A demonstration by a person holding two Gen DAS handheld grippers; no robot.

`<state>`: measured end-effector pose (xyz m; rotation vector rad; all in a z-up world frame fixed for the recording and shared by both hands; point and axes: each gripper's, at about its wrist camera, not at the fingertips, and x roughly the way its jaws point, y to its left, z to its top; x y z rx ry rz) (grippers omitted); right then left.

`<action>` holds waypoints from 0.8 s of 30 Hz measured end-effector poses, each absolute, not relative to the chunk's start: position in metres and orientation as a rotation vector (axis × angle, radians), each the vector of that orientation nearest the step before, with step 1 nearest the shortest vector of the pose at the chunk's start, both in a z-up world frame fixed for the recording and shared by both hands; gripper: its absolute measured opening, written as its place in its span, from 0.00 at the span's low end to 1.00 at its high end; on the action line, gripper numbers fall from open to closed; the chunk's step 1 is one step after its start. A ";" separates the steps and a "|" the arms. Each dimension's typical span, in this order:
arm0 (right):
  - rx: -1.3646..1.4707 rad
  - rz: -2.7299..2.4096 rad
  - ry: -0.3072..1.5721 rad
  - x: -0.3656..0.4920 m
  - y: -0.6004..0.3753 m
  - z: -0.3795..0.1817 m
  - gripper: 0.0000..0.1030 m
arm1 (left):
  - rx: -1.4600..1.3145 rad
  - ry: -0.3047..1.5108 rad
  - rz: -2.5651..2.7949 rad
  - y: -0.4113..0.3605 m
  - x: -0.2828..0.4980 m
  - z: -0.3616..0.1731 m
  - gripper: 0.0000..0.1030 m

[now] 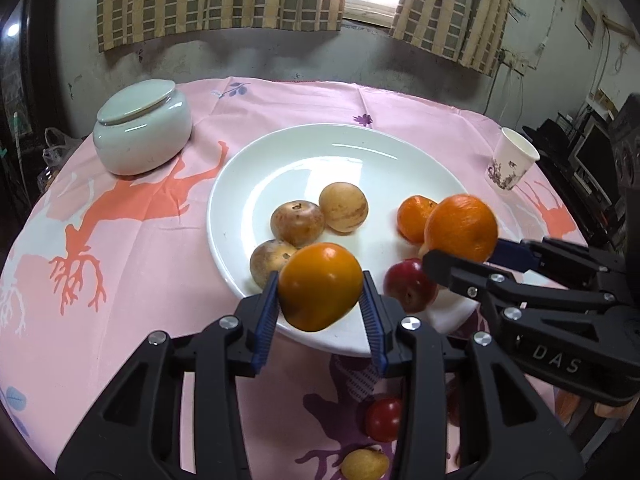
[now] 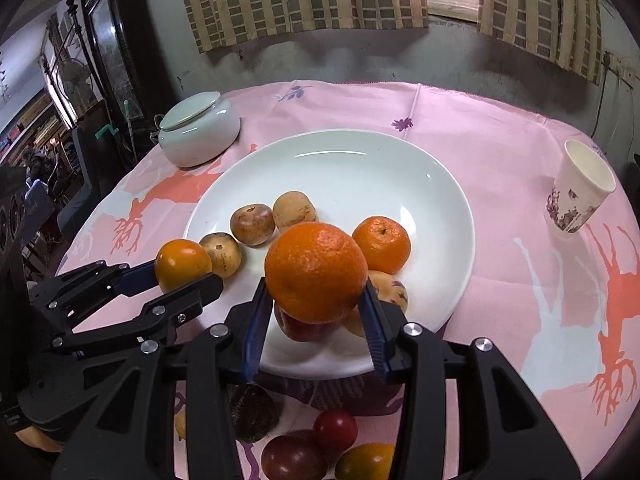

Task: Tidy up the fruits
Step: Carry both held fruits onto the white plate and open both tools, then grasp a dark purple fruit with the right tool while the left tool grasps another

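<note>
Left wrist view: my left gripper (image 1: 320, 300) is clamped on a smooth orange fruit (image 1: 320, 286), pads on both sides, held over the plate's (image 1: 340, 140) near rim. Three brown fruits (image 1: 298, 222) sit on the plate just beyond it, so the drop spot lies straight ahead and down. The right gripper (image 1: 460, 256) comes in from the right side holding a mandarin (image 1: 462, 227).

Right wrist view: right gripper (image 2: 316, 300) grips the mandarin (image 2: 316, 272), which looks round, no long axis to line up. It hangs over the plate's (image 2: 440, 184) near edge, above a red fruit (image 2: 304, 326), with a second mandarin (image 2: 382, 244) just behind on the plate. The left gripper (image 2: 184, 276) is near the left rim. More loose fruit (image 2: 335, 429) lies on the pink tablecloth (image 2: 500, 140) at the table's near edge, under the grippers. I judge both arms about equally close to release.
</note>
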<state>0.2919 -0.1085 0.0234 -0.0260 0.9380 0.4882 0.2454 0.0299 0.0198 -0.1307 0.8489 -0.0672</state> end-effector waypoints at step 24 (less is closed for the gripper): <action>0.028 0.394 0.859 0.204 -0.187 0.051 0.65 | -0.017 0.737 -0.090 0.008 0.149 0.052 0.90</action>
